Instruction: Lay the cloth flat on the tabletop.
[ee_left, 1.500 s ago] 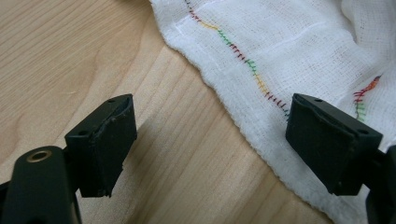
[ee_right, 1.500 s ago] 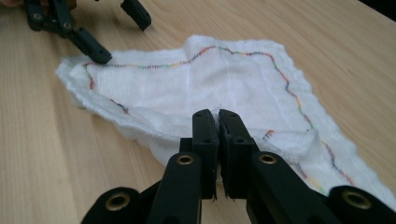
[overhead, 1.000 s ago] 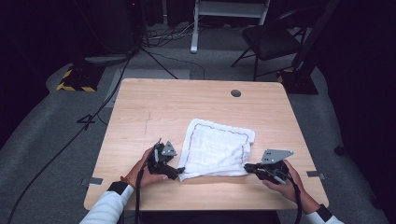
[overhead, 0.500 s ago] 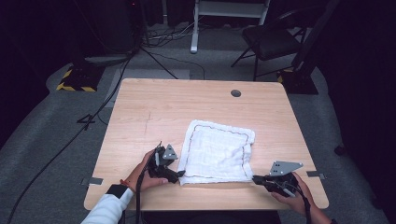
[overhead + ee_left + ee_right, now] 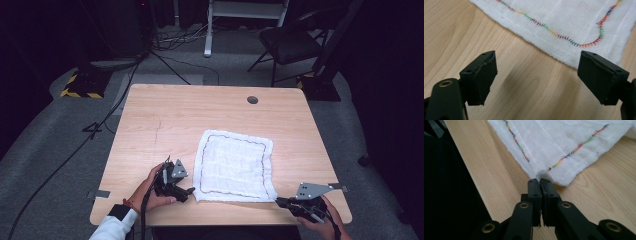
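Note:
A white cloth (image 5: 234, 165) with a multicoloured stitched border lies spread on the wooden table (image 5: 165, 120). My right gripper (image 5: 278, 201) is at the cloth's near right corner, by the table's front edge. In the right gripper view its jaws (image 5: 539, 180) are shut with the corner of the cloth (image 5: 559, 147) pinched between the tips. My left gripper (image 5: 191, 190) sits at the cloth's near left corner. Its jaws (image 5: 537, 58) stand wide open, low over bare wood, with the cloth's (image 5: 564, 22) rounded corner just beyond the tips and nothing between them.
A round cable hole (image 5: 252, 100) is in the table's far right part. The table's front edge (image 5: 471, 175) runs close beside my right gripper. A black chair (image 5: 290, 42) and floor cables (image 5: 120, 85) lie beyond the table.
My right gripper has moved toward the near right corner of the table with the cloth's corner, and the cloth now lies flatter and wider. The left gripper shifted slightly and stays open.

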Demonstrator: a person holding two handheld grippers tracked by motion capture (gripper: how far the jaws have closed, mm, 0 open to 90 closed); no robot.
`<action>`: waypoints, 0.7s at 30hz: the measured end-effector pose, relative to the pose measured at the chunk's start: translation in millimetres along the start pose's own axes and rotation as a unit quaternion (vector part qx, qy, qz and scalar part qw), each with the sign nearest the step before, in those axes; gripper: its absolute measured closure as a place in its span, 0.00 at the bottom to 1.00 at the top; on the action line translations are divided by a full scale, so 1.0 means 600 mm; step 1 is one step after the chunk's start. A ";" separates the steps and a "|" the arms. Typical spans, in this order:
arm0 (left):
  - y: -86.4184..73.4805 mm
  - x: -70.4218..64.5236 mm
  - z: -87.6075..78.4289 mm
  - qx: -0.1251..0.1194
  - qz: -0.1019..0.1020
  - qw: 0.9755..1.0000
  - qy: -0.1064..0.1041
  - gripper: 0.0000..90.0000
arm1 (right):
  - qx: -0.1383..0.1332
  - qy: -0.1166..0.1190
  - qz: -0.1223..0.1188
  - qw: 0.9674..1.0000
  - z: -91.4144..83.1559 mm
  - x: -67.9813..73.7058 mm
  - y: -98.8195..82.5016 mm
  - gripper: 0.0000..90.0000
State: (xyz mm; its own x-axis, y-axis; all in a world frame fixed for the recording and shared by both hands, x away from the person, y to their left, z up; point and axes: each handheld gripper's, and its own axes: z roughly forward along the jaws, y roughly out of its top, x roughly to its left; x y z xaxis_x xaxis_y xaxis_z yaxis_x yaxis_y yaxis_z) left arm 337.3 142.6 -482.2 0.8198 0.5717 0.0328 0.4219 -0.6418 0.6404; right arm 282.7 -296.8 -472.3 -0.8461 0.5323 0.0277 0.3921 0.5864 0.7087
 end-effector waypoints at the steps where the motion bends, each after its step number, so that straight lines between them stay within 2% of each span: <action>1: 0.001 0.001 -0.001 -0.002 0.001 1.000 0.000 0.18 | -0.003 -0.002 0.003 1.000 -0.004 0.000 -0.002 0.97; 4: 0.006 0.005 0.003 -0.003 -0.001 1.000 0.007 0.18 | -0.015 -0.007 0.012 1.000 -0.014 0.000 -0.003 0.94; 7: 0.014 0.011 0.009 -0.005 0.003 1.000 0.016 0.19 | -0.026 -0.019 0.018 0.999 -0.021 0.000 0.001 0.83; 9: 0.020 0.017 0.011 -0.012 0.004 1.000 0.024 0.19 | -0.035 -0.038 0.020 0.998 -0.026 -0.002 0.006 0.68; 10: 0.023 0.021 0.012 -0.018 0.002 0.999 0.030 0.19 | -0.039 -0.052 0.027 0.998 -0.028 -0.006 0.009 0.64; 15: 0.047 0.048 0.024 -0.029 -0.010 0.999 0.035 0.19 | -0.064 -0.091 0.054 0.992 -0.036 -0.047 0.021 0.59; 17: 0.060 0.058 0.034 -0.032 -0.006 0.999 0.037 0.19 | -0.075 -0.100 0.057 0.991 -0.034 -0.071 0.033 0.57; 19: 0.072 0.066 0.045 -0.034 -0.010 0.999 0.029 0.18 | -0.087 -0.090 0.060 0.990 -0.028 -0.092 0.045 0.55; 21: 0.084 0.071 0.054 -0.030 -0.004 0.999 0.039 0.19 | -0.089 -0.102 0.062 0.989 -0.018 -0.116 0.059 0.55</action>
State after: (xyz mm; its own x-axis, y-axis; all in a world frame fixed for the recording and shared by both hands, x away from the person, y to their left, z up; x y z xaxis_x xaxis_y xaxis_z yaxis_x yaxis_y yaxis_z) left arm 406.3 117.9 -473.6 0.7828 0.6162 0.0863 0.4021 -0.6069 0.6856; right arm 351.7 -319.9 -441.5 -0.6981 0.7160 -0.0068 0.4039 0.4017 0.8219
